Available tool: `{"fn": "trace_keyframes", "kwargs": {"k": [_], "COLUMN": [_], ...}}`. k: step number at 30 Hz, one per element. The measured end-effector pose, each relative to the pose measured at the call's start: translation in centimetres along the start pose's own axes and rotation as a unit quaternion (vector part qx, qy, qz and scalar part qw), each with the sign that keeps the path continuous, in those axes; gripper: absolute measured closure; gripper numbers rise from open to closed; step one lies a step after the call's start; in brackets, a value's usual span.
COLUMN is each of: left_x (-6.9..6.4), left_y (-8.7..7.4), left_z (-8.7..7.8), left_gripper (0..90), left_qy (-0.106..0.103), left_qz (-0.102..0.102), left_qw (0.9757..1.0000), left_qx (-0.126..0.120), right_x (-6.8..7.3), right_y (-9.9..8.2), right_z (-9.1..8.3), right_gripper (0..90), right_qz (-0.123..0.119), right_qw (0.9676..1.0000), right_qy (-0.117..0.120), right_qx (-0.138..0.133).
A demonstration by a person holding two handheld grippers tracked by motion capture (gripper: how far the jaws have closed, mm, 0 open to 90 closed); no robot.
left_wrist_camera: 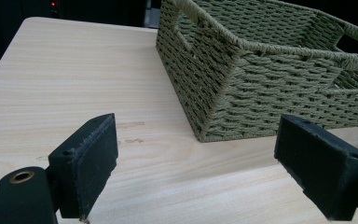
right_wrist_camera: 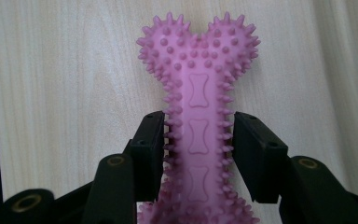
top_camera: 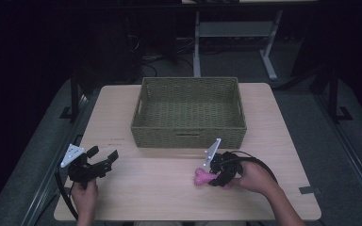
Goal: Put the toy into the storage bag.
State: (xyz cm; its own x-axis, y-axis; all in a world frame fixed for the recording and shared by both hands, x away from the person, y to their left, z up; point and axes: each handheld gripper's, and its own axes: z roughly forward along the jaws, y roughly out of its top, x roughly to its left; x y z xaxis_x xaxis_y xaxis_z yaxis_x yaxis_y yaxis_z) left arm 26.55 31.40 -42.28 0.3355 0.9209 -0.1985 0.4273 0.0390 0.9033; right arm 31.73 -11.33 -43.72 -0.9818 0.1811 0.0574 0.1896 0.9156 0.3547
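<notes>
A pink spiky bone-shaped toy (top_camera: 201, 177) lies on the wooden table (top_camera: 141, 188), in front of the basket and right of centre. My right gripper (top_camera: 209, 177) is shut on it. In the right gripper view the two black pads (right_wrist_camera: 151, 149) press the toy's shaft (right_wrist_camera: 198, 93) from both sides, and its knobbed end sticks out beyond them. My left gripper (top_camera: 103, 153) hovers at the table's front left, held by a hand. Its jaws stand wide apart in the left gripper view (left_wrist_camera: 198, 126), with only bare table between them.
A green woven basket (top_camera: 188, 134) with handle cut-outs stands at the middle back of the table, and its near corner (left_wrist_camera: 261, 93) lies just ahead of the left gripper. Table legs and cables stand on the dark floor beyond the far edge.
</notes>
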Motion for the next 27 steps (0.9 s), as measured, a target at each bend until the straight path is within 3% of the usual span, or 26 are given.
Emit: {"fn": "trace_keyframes", "kwargs": {"k": [15, 27], "left_x": [0.0, -0.1], "left_y": [0.0, 0.0], "left_z": [0.0, 0.0], "left_gripper": [12.8, 12.8], "left_qy": [-0.002, -0.003], "left_qz": [-0.002, -0.005], "left_qw": [1.0000, 1.0000], "left_qx": [-0.001, -0.003], "right_x": [-0.1, -1.0], "right_y": [0.4, 0.9], "right_z": [-0.1, -2.1], "right_gripper": [58.3, 58.4], "right_qz": [-0.012, -0.001], "right_qw": [0.9998, 0.9992], "right_qy": [0.012, 0.025], "right_qx": [0.006, -0.031]}}
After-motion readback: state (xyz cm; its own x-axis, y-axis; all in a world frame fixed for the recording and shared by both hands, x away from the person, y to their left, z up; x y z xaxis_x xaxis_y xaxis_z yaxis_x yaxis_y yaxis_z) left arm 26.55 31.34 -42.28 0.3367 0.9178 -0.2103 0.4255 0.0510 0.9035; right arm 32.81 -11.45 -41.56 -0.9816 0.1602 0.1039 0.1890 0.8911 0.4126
